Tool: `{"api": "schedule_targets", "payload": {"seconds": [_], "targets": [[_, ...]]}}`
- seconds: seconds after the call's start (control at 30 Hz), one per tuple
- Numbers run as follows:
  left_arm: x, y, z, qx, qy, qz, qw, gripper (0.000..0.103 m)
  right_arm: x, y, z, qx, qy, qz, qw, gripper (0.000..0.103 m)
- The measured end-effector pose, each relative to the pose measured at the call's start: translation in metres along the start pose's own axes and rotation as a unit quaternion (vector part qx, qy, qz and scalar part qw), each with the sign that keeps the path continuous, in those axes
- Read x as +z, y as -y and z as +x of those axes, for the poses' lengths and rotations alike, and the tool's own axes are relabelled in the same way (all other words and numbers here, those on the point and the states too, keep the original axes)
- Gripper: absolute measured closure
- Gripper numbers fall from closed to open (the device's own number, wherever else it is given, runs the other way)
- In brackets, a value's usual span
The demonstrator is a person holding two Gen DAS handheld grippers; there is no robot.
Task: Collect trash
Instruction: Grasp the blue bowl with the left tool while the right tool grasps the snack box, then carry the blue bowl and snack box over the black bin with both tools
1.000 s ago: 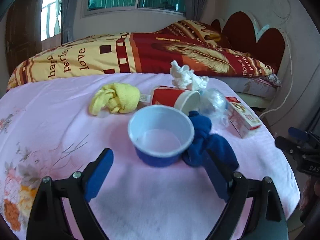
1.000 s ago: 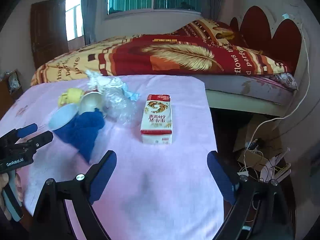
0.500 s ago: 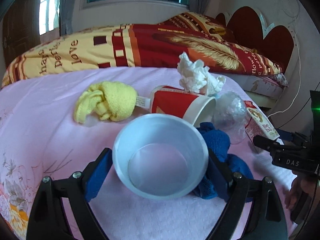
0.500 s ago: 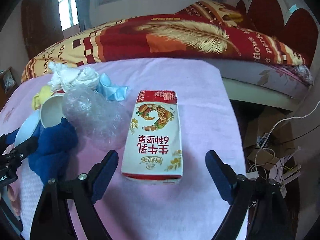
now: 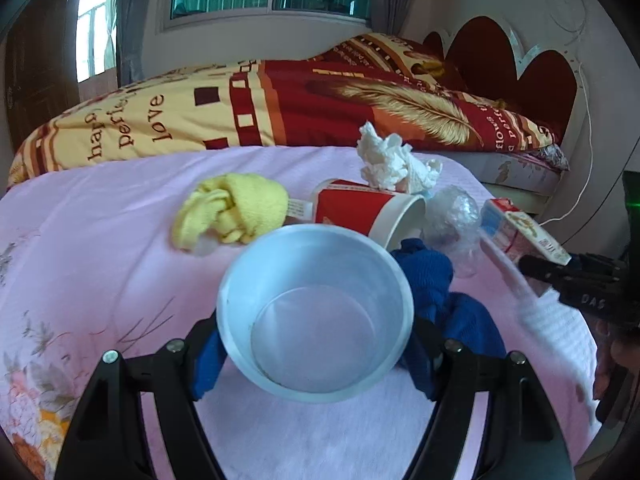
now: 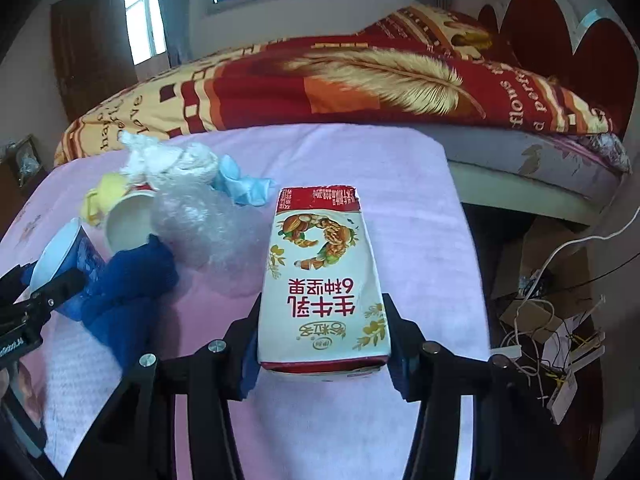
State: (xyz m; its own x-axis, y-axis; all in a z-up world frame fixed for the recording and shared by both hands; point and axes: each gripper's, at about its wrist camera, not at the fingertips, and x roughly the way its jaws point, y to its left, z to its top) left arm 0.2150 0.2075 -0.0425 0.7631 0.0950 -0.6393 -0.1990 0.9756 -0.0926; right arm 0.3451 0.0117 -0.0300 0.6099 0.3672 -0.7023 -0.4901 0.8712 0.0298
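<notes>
My left gripper (image 5: 316, 354) is shut on a blue paper cup (image 5: 316, 320), open end up, on the pink cloth. My right gripper (image 6: 324, 354) is shut on a white and red milk carton (image 6: 324, 280) lying flat; the carton also shows in the left wrist view (image 5: 520, 232). Behind the cup lie a red paper cup (image 5: 360, 208) on its side, a crumpled white tissue (image 5: 392, 160), a clear plastic wrap ball (image 5: 452, 216) and a light blue scrap (image 6: 244, 184).
A yellow cloth (image 5: 236, 208) and a dark blue cloth (image 5: 444, 292) lie beside the cups. The pink-covered table (image 5: 80, 260) ends at the right (image 6: 460, 240); cables and boxes (image 6: 552, 312) sit on the floor there. A bed (image 5: 280, 108) stands behind.
Both grippers moved forward and closed: the left on the blue cup, the right on the milk carton.
</notes>
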Motion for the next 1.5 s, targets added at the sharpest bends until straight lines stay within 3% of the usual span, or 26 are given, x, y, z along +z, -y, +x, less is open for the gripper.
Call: {"api": "schedule_targets", "payload": {"seconds": [0.7, 1.13, 1.5], "targets": [[-0.049, 0.067, -0.092, -0.053, 0.031, 0.041, 0.9973, 0.027, -0.095, 0.023, -0.173, -0.022, 0.063, 0.004, 0.998, 0.05], [-0.069, 0.116, -0.108, -0.079, 0.03, 0.079, 0.9933, 0.027, -0.15, 0.065, -0.209, -0.05, 0.068, 0.044, 0.995, 0.05], [-0.081, 0.182, -0.109, -0.118, 0.023, 0.119, 0.9856, 0.027, -0.178, 0.098, -0.231, -0.071, 0.069, 0.065, 0.993, 0.05]]}}
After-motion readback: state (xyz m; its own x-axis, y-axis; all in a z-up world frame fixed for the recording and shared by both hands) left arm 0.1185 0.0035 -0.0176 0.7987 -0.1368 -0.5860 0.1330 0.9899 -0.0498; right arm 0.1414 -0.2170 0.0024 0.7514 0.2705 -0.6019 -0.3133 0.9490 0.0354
